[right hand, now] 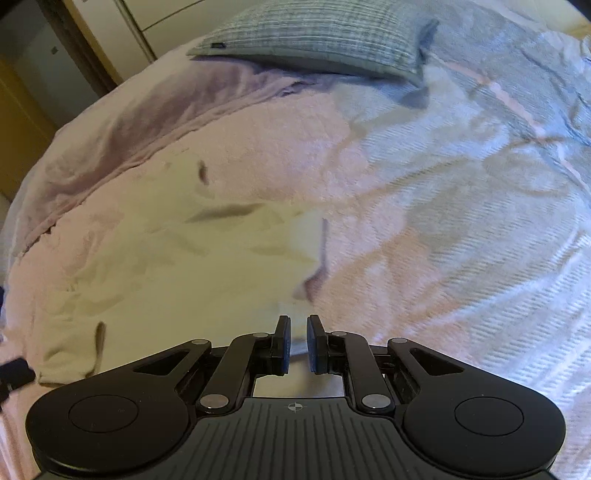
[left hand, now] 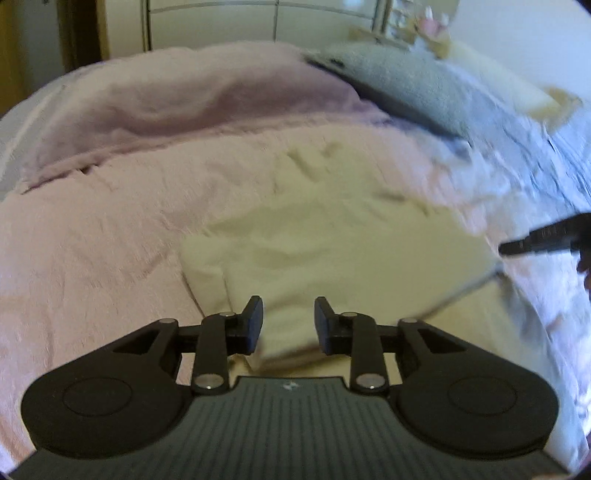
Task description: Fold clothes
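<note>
Cream garment (left hand: 332, 243) lies spread on pink blanket (left hand: 92, 240), no containers.

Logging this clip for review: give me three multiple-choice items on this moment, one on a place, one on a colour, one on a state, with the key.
1. Where does the cream garment lie?
A. on the pink blanket on the bed
B. on the grey pillow
C. on the floor

2. What colour is the pillow at the far end of the bed?
A. bright red
B. grey
C. black

3. How do the fingers of the left hand-held gripper stand?
A. clamped on the garment
B. apart, with nothing between them
C. clamped on the pillow

Key: 1 A, the cream cloth is spread across the pink blanket; 2 B, its woven cover shows grey in both views; 3 B, a clear gap shows between the pads, with the garment beyond them.
</note>
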